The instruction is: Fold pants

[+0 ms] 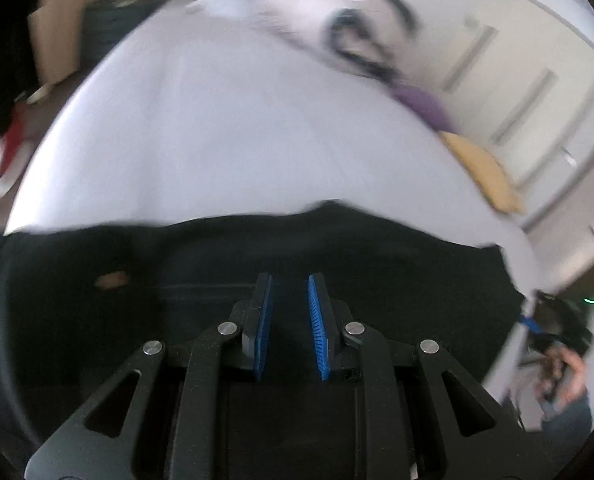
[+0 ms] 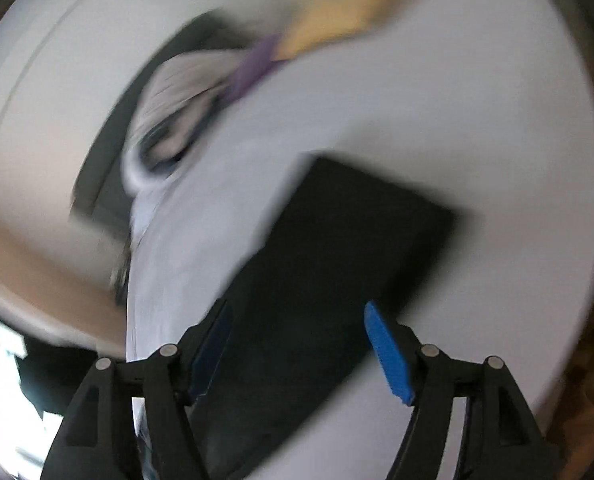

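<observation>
Black folded pants (image 2: 337, 264) lie near the front edge of the white bed sheet (image 1: 233, 136); my right gripper (image 2: 297, 352) hangs wide open and empty above them, my left gripper (image 1: 290, 320) nearly closed, its grip unclear.

Black pants (image 2: 337, 248), white sheet (image 2: 477, 128)

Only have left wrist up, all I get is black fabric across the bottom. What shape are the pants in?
Observer: From the right wrist view, the black pants lie as a long folded rectangle on the white sheet.
Operator: Right gripper holding them?
Observer: No. The right gripper is open, its fingers wide apart above the near end.
Operator: Any clutter close by?
Observer: No, the yellow cloth and purple cloth sit well beyond the pants' far end.
</observation>
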Motion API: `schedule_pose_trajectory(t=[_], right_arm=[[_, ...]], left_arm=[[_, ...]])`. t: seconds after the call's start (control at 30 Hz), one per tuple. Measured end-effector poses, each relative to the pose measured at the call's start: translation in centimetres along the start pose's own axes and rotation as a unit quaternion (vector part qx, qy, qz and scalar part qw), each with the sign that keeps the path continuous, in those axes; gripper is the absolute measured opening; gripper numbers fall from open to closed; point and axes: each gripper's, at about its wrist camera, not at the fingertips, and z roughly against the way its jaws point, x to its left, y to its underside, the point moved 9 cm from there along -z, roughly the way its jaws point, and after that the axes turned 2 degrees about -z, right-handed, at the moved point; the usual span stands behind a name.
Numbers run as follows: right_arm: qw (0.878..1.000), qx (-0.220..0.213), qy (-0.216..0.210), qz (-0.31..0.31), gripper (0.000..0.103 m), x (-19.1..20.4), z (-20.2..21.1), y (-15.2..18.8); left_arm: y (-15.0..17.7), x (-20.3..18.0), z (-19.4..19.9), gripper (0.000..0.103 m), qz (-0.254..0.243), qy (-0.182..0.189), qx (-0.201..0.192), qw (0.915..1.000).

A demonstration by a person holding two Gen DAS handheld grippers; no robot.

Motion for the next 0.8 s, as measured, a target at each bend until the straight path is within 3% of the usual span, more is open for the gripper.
schedule_pose_trajectory(t=[0.1, 0.17, 0.23, 0.47, 0.5, 0.67, 0.8], right_arm=[[0.998, -0.004, -0.032, -0.062, 0.072, -3.3, -0.3, -1.6], [0.995, 0.013, -0.066, -0.076, 0.072, -3.2, -1.1, -2.3], [0.995, 0.024, -0.051, -0.077, 0.07, -3.0, -2.6, -1.9], [0.994, 0.018, -0.07, -0.087, 0.068, -2.6, -4.0, -1.1], [0.993, 0.017, -0.075, -0.088, 0.065, -2.4, -4.3, -1.2], [0.99, 0.024, -0.076, -0.113, 0.025, -3.3, -5.9, -1.6], [0.992, 0.016, -0.064, -0.106, 0.014, -3.4, -6.0, -1.6]], left_arm=[[0.5, -3.4, -3.3, 0.018, -0.006, 0.036, 0.034, 0.9988], [1.5, -3.7, -5.7, 0.018, 0.004, 0.04, 0.064, 0.9972], [3.0, -3.3, -8.1, 0.018, 0.024, 0.038, 0.096, 0.9944], [3.3, -2.3, -8.7, 0.017, 0.049, 0.067, 0.095, 0.992], [3.3, -2.3, -8.8, 0.017, 0.044, 0.065, 0.092, 0.9926], [3.9, -2.2, -8.7, 0.017, 0.034, 0.06, 0.087, 0.9938], [4.6, -2.2, -8.6, 0.017, 0.037, 0.065, 0.086, 0.9935]])
